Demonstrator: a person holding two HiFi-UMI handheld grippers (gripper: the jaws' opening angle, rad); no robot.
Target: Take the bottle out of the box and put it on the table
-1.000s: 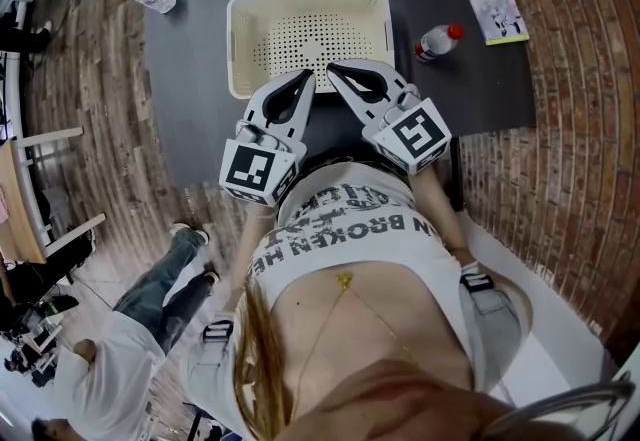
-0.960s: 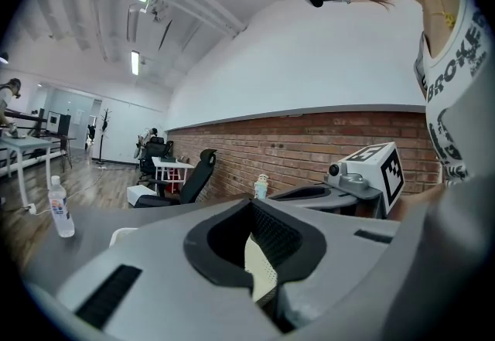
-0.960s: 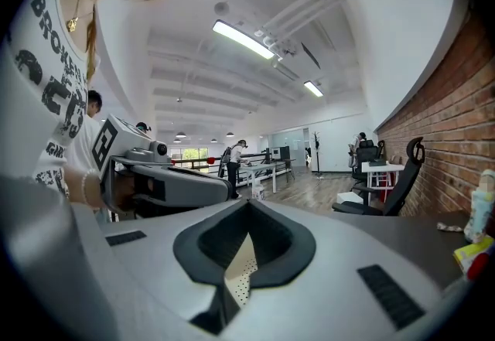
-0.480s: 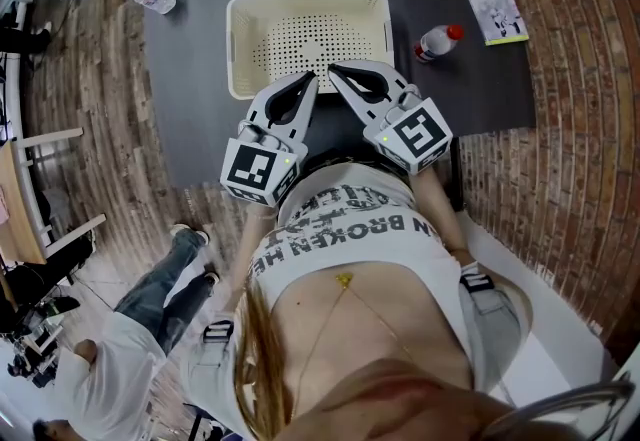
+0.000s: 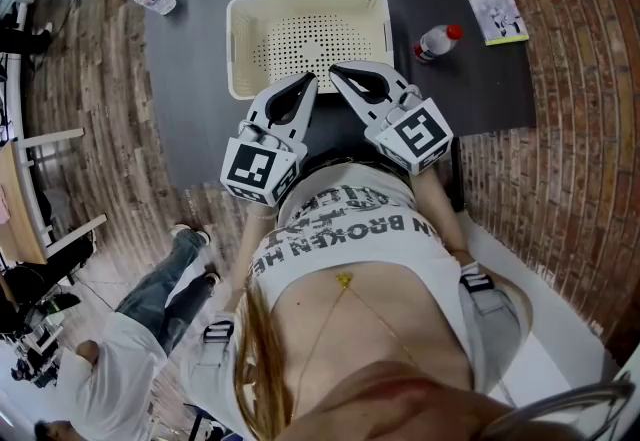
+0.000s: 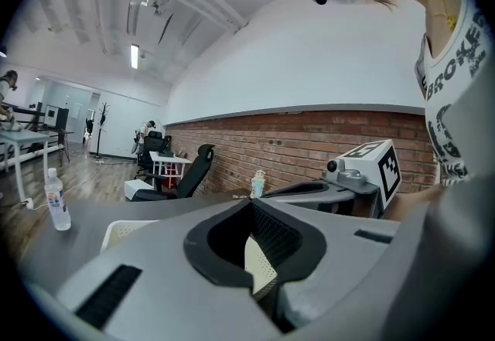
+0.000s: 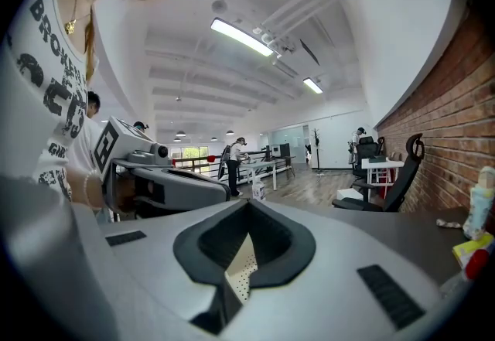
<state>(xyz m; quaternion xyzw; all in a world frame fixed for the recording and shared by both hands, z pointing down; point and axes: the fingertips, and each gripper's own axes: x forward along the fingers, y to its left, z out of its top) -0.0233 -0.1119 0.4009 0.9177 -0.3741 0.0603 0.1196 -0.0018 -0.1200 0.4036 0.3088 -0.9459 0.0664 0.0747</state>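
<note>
Left tongs (image 5: 304, 80) and right tongs (image 5: 336, 70) are closed and empty at the near rim of the box (image 5: 238, 49), which looks empty. The bottle (image 5: 438, 42) lies to the right, nearer the right tongs.

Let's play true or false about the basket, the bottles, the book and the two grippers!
1. No bottle is in the basket. True.
2. The red-capped bottle stands upright. False: it lies on its side on the table, right of the basket.
3. The left hand-held gripper and the right hand-held gripper are both shut and hold nothing. True.
4. The book lies left of the basket. False: it lies far to the right, beyond the red-capped bottle.
</note>
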